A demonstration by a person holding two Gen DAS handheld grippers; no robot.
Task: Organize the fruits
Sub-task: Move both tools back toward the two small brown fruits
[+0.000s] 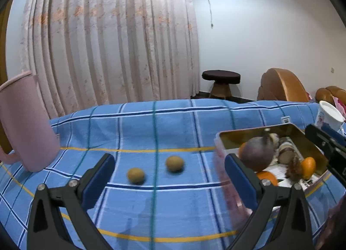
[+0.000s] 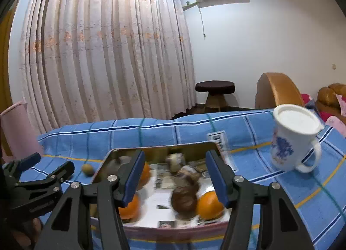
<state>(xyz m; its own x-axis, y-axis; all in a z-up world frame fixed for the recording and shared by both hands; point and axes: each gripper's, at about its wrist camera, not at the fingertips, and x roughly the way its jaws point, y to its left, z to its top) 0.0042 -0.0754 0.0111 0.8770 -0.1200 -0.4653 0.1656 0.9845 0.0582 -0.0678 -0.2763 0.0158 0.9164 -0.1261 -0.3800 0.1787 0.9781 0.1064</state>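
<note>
While two kiwis lie loose on the blue check cloth, the step in hand, as I judge it, is to gather them into the tin.

Landmark: tin. Largest to smallest.

- Cloth: covers the whole surface under the tin; soft, rumpled at the far edge, so round fruit may roll.
- Pink jug: well to the left of the tin, beyond both kiwis; clear of the path.
- Tin: open, already holds oranges, a dark purple fruit and some brown items, blurred.
- White mug: right of the tin, near it; looks tilted, though the lens may cause that. Keep the right tool off it.
- Left gripper: jaws spread wide, nothing between the pads; both kiwis sit just ahead, left of the tin.
- Right gripper: jaws part open over the tin, pinching nothing.

Advice: centre the left jaws on the nearer kiwi, close gently, lift over the tin's left wall. The tin is crowded; pick a bare patch.
</note>
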